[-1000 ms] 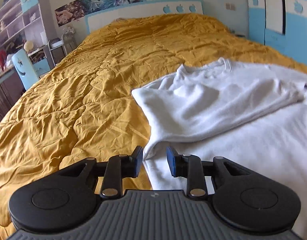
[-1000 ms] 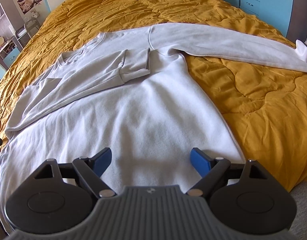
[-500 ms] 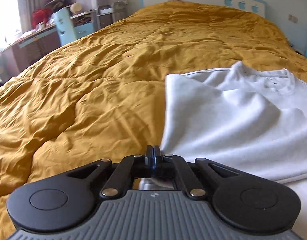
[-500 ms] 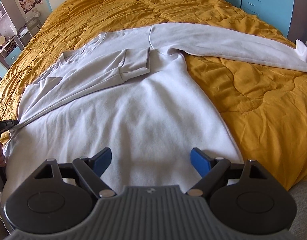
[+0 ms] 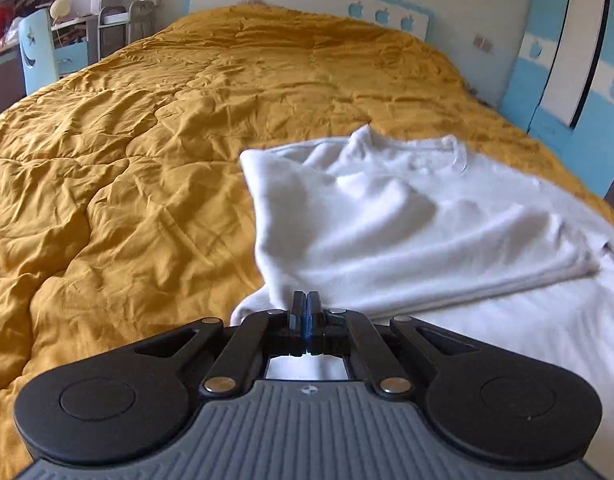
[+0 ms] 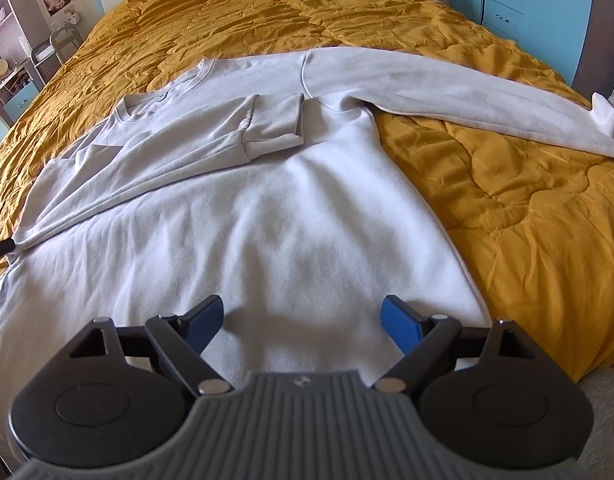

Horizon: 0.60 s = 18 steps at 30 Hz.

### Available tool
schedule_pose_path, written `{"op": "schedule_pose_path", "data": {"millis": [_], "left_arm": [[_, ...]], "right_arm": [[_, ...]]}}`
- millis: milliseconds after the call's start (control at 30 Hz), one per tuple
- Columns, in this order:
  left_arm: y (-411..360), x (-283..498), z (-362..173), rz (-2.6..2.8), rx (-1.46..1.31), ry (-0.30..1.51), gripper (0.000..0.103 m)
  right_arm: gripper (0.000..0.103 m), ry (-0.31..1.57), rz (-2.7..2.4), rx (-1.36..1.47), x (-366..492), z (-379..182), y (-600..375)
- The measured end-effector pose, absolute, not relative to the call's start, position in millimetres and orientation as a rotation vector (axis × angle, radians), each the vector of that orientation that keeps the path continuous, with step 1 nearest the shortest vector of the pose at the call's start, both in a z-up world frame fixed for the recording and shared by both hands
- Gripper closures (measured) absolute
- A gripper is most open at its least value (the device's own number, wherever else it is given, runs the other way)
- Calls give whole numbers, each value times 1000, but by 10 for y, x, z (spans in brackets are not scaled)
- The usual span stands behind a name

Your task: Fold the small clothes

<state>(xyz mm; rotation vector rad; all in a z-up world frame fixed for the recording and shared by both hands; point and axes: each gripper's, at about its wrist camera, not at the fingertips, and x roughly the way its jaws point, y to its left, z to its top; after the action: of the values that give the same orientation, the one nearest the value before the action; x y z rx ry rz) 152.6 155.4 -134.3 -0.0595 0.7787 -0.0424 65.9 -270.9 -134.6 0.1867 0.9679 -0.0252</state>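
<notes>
Left wrist view: left gripper [image 5: 306,312], black two-finger tool with blue pads, jaws clamped together at the near-left fold edge of the white long-sleeved fleece sweatshirt [image 5: 407,232]; whether cloth is pinched between the pads cannot be told here, since the tips overlap the fabric edge. Garment lies ahead and to the right of this gripper on the crumpled mustard-yellow quilted bedspread [image 5: 147,160], one sleeve folded across the chest, collar toward the headboard. Right wrist view: right gripper [image 6: 303,320], same make, jaws spread wide and empty, poised above the hem end of the sweatshirt [image 6: 287,220]. Long axis of the body runs from the hem at this gripper away to the collar; the unfolded sleeve [image 6: 467,88] stretches out to the right across the bedspread [image 6: 527,220]. The dark left gripper tip [image 6: 3,246] shows at the left fold edge. Judgement: the right hand is nearer the outstretched sleeve, which probably wants folding inward next.
</notes>
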Motion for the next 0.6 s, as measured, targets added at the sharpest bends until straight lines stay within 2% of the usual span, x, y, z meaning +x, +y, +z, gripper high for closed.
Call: {"op": "schedule_pose_path", "data": {"millis": [133,300,367,467,500,567,600], "left_arm": [[1582,1591,-1469,80,-134,807,96],[1383,1393,-1288,238,58,688,95],[1335,1284,-1171,223,83,646,74],[1221,1108,-958,121,71,589,53],[1171,1055,-895,102,67,573,48],[1056,965,-757,64,31,532,31],[1030,920,-711,42,-8,515,26]], "right_arm": [[21,948,-26,205,599,-1272,-2790],[21,856,-105,278,481,-1114,-3247],[21,799,-184,308,424,-1063,-3511],[21,740,-341,368,363,-1032,-4024],[21,701,-367,413,325,-1038,-4237],[21,593,-369,483,236,-1068,-4529],[20,525,-366,508,183,-1085,-4705]]}}
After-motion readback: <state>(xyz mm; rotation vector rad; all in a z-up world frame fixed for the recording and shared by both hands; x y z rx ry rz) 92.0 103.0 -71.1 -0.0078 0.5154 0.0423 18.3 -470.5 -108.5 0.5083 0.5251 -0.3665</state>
